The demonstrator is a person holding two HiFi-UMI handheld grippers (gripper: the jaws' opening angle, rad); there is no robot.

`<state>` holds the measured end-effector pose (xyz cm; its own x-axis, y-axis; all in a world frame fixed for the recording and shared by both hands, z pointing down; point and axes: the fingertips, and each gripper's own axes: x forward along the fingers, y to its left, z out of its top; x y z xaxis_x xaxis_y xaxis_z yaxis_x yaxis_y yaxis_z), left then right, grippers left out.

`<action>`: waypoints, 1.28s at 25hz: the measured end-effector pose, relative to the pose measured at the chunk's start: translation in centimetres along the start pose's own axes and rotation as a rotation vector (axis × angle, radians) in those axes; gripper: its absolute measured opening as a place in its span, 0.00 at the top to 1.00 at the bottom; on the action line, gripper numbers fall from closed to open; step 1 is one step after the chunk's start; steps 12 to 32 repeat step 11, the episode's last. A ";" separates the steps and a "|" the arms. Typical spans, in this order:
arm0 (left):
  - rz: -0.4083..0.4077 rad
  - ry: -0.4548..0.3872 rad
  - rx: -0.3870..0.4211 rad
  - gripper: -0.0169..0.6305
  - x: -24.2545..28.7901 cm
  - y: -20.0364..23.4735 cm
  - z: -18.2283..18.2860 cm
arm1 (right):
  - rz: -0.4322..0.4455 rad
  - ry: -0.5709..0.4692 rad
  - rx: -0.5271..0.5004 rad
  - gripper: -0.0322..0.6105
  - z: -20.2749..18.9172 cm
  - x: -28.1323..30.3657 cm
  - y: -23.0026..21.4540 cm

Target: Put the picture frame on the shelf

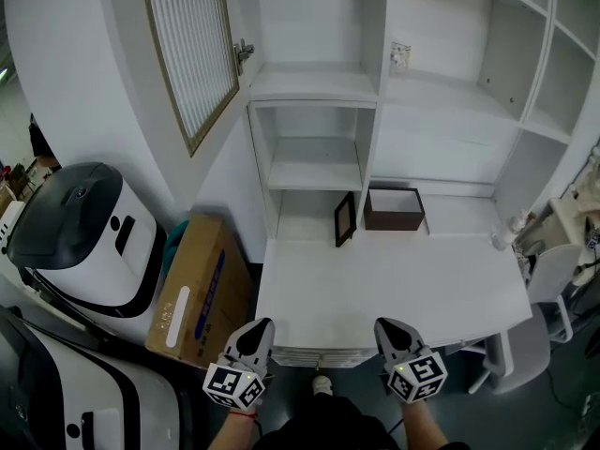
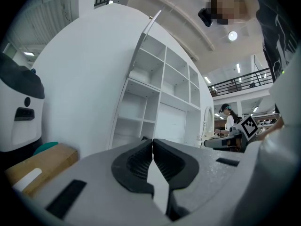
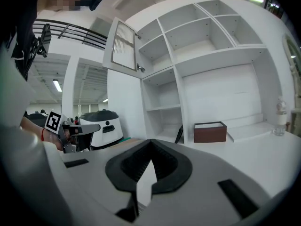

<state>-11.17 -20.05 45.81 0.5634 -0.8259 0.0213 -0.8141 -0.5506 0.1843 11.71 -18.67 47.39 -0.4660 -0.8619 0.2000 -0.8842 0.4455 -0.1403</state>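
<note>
A small dark picture frame (image 1: 345, 218) stands upright at the back of the white desk (image 1: 394, 289), leaning by the shelf unit's divider; the right gripper view shows it edge-on (image 3: 179, 133). The white shelf unit (image 1: 314, 162) rises behind it with bare compartments. My left gripper (image 1: 262, 326) and right gripper (image 1: 385, 328) hover side by side over the desk's front edge, both shut with nothing held, far from the frame. In their own views the left gripper (image 2: 152, 141) and right gripper (image 3: 151, 141) have jaws meeting at the tips.
A brown open box (image 1: 394, 208) sits right of the frame. A clear bottle (image 1: 506, 230) stands at the desk's right edge. A cardboard box (image 1: 199, 289) and white-and-black machines (image 1: 84, 237) fill the floor at left. A cabinet door (image 1: 192, 50) hangs open above.
</note>
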 end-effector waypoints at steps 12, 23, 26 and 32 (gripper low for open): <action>-0.006 0.015 0.007 0.95 -4.0 -2.1 -0.9 | -0.026 -0.008 0.030 0.94 -1.7 -4.2 1.4; -0.006 0.015 0.007 0.95 -4.0 -2.1 -0.9 | -0.026 -0.008 0.030 0.94 -1.7 -4.2 1.4; -0.006 0.015 0.007 0.95 -4.0 -2.1 -0.9 | -0.026 -0.008 0.030 0.94 -1.7 -4.2 1.4; -0.006 0.015 0.007 0.95 -4.0 -2.1 -0.9 | -0.026 -0.008 0.030 0.94 -1.7 -4.2 1.4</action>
